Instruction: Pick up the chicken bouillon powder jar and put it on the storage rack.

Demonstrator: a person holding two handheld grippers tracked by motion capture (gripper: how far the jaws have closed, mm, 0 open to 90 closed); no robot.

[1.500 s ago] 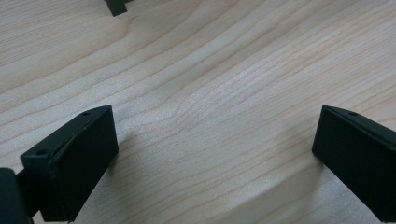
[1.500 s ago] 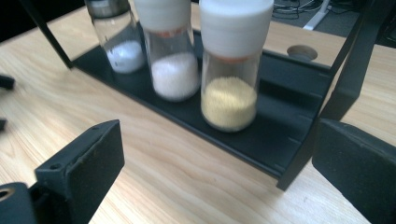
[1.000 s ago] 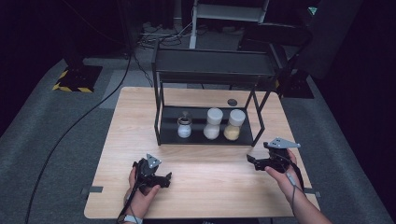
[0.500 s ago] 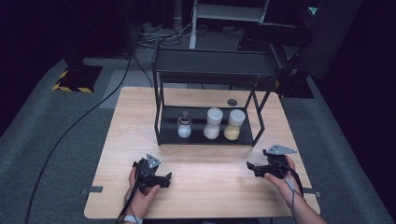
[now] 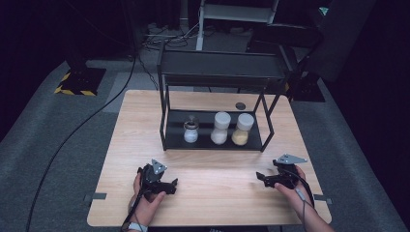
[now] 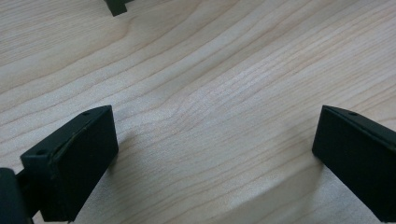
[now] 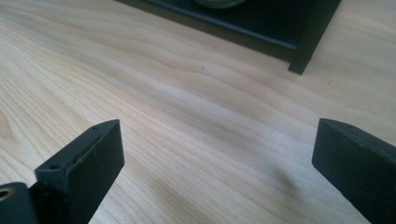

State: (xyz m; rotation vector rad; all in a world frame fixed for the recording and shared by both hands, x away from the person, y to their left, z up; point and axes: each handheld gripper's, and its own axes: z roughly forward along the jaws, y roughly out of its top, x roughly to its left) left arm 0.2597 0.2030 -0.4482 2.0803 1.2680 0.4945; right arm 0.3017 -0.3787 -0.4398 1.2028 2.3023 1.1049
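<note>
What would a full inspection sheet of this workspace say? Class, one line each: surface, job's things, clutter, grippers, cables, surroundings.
Surface: wooden table, bare at the front.
Job's things: three jars on the black rack's lower shelf: small glass jar, white jar, tan-filled jar.
Clutter: small dark disc behind the rack.
Grippers: left gripper and right gripper both open, holding nothing, low over the table.
Cables: black cable across the floor at left.
Surroundings: grey carpet, dark background.

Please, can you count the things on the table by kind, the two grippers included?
Jars on the rack's lower shelf: 3 (small jar, white-filled jar, tan-filled jar)
Black metal rack: 1
Small dark disc: 1
Grippers: 2 (left gripper, right gripper)
Total: 7
</note>
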